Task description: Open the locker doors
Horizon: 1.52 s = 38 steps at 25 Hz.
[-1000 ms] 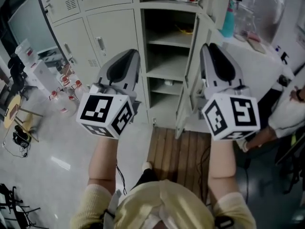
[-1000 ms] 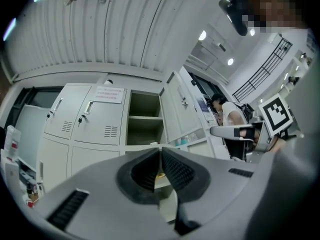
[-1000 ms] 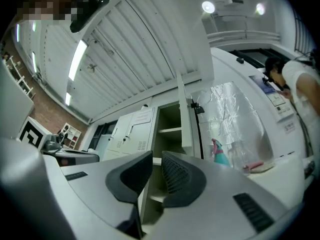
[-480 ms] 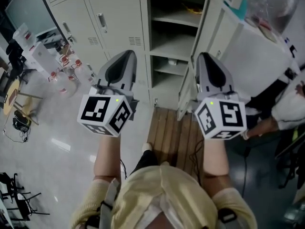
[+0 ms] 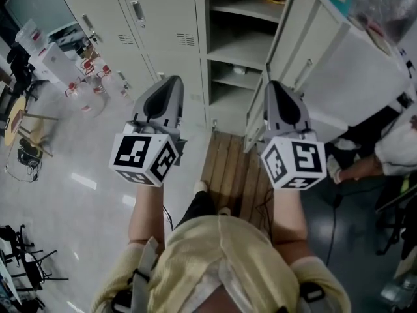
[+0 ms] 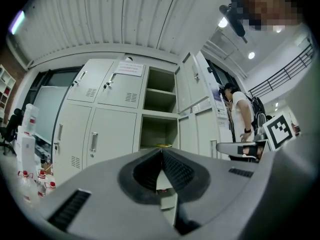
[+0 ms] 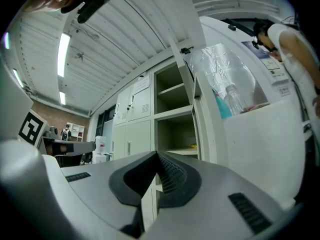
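The grey locker bank fills the top of the head view. Its left doors (image 5: 166, 18) are closed, with handles on them. The right column (image 5: 238, 44) stands open with bare shelves, its door (image 5: 279, 51) swung out to the right. My left gripper (image 5: 171, 79) is shut and empty, held in the air in front of the closed doors (image 6: 107, 136). My right gripper (image 5: 273, 83) hovers in front of the open door's edge, its jaws closing tip to tip with nothing between them. The open shelves (image 7: 175, 129) lie ahead of the right gripper (image 7: 156, 154). The left gripper (image 6: 161, 150) touches nothing.
Several plastic bottles (image 5: 91, 77) stand on the floor at the left. A wooden board (image 5: 234, 168) lies in front of the open locker. A white cabinet (image 5: 365, 77) and a bent-over person (image 5: 394, 149) are at the right. Chair legs (image 5: 26, 266) show bottom left.
The lockers have slid up and farther off in the head view. Both grippers sit slightly lower and nearer my body. Nothing was taken hold of.
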### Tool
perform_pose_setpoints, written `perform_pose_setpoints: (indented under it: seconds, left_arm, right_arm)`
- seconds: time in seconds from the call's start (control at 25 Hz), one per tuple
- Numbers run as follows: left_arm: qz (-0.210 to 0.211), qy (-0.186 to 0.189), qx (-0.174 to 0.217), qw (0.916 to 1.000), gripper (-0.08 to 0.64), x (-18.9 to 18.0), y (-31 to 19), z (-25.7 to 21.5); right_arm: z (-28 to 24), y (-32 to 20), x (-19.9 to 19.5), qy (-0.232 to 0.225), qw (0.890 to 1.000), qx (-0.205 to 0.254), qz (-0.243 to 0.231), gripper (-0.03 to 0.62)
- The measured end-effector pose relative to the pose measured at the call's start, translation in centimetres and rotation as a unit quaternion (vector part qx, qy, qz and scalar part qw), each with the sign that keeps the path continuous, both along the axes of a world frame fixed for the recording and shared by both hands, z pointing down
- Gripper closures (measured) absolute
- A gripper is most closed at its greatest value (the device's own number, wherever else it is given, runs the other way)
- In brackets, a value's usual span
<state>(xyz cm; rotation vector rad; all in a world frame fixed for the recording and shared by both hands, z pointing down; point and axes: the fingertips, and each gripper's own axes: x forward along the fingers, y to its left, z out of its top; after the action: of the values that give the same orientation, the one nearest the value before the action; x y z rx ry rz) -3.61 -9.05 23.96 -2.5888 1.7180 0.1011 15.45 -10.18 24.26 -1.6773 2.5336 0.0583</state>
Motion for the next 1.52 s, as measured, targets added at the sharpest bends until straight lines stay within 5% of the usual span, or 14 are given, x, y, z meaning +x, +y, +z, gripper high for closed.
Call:
perform_pose_setpoints:
  seconds: [0.72, 1.52]
  left_arm:
    - [-0.007, 0.004, -0.085, 0.9963, 0.557, -1.2, -1.0, 7.1]
    - [-0.001, 0.018, -0.09, 0.9958, 0.557, -2.1, -2.6, 6.7]
  right_arm:
    - [7.7, -1.7, -0.4, -0.003, 0.996, -0.089, -0.01, 0.588]
    - [6.4, -2.9, -1.4, 0.005, 0.997, -0.078, -0.007, 0.589]
